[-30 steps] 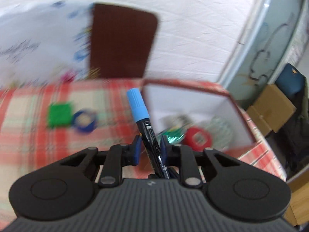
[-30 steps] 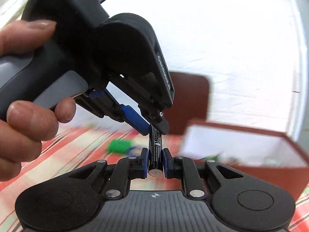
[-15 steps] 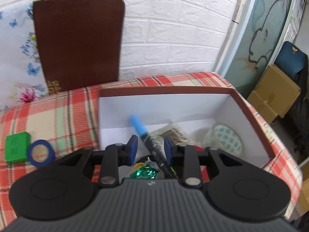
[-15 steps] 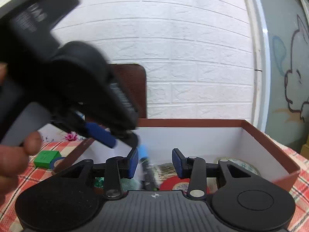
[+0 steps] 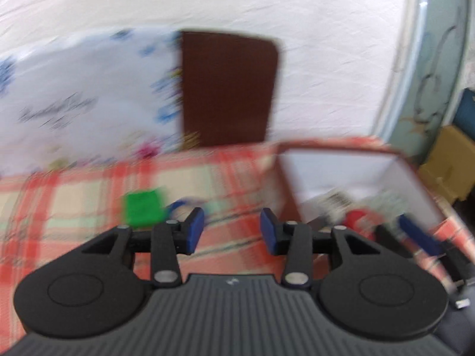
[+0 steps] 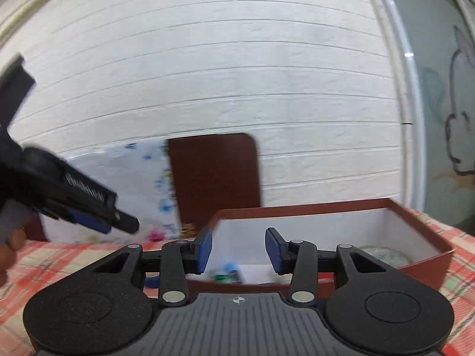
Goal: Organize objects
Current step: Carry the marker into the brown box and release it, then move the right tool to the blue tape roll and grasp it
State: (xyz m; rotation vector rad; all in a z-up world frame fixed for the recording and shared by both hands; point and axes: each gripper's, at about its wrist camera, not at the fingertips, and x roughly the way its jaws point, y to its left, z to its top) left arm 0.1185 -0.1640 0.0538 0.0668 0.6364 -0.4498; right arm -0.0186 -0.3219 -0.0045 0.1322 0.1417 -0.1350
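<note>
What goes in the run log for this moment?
left hand-held gripper: open, empty, jaws just opening | right hand-held gripper: open, empty | marker: in box | green block: on table

Checked cloth (image 5: 74, 201) woven, matt; box (image 6: 415, 262) card, white matt inside; wall (image 6: 237, 74) brick-textured.

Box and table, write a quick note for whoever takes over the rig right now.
Left gripper: open, empty, jaws just opened.
Right gripper: open, empty, facing the box.
Marker: in the box with other small items.
Still on the cloth: green block and blue ring beside it.
Left to do, probably: move those two into the box.
</note>
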